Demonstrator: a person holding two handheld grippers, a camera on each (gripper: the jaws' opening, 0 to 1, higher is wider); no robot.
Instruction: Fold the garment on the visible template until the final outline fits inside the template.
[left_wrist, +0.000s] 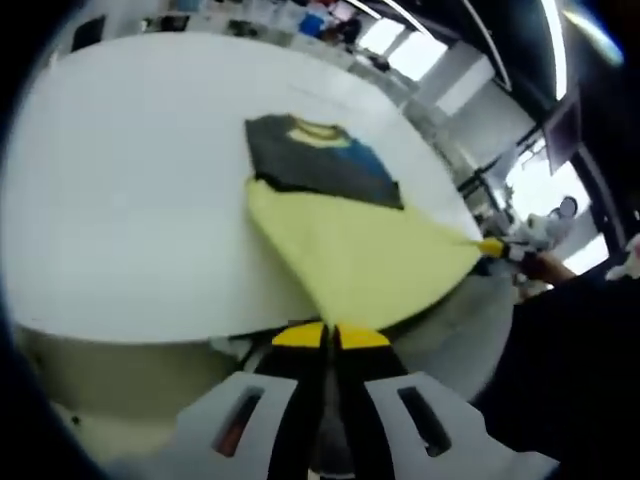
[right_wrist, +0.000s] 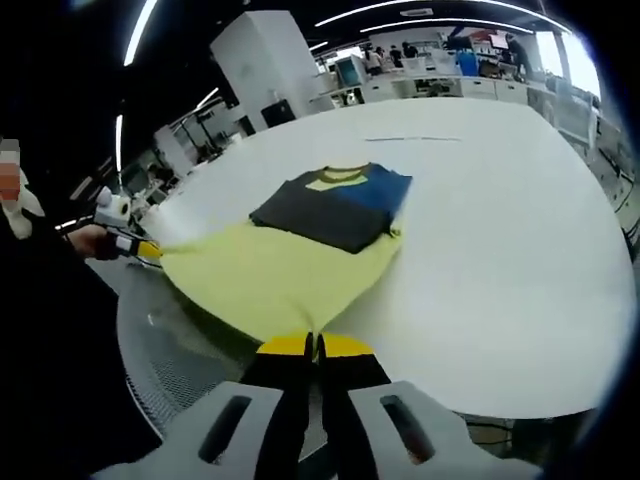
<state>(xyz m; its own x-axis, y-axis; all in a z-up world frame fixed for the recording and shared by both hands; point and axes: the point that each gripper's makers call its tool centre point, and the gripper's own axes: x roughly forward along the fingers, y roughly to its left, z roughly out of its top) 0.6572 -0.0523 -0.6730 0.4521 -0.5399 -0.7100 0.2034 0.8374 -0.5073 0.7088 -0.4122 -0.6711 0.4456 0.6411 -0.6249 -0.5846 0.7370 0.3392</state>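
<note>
A garment with a dark grey and blue top part (left_wrist: 320, 160) (right_wrist: 330, 208) and a yellow collar lies on the white table (left_wrist: 120, 200) (right_wrist: 500, 250). Its yellow lower part (left_wrist: 360, 250) (right_wrist: 270, 275) is stretched taut past the table's near edge. My left gripper (left_wrist: 330, 337) is shut on one corner of the yellow hem. My right gripper (right_wrist: 315, 346) is shut on the other corner. Each gripper also appears in the other's view, at the far corner of the hem: the right gripper (left_wrist: 490, 247) and the left gripper (right_wrist: 140, 248).
A thin faint line (right_wrist: 410, 138) runs across the table beyond the collar. A grey mesh surface (right_wrist: 160, 340) sits below the table's edge. A person's dark sleeve (left_wrist: 570, 330) fills the right side. Desks and ceiling lights stand far behind.
</note>
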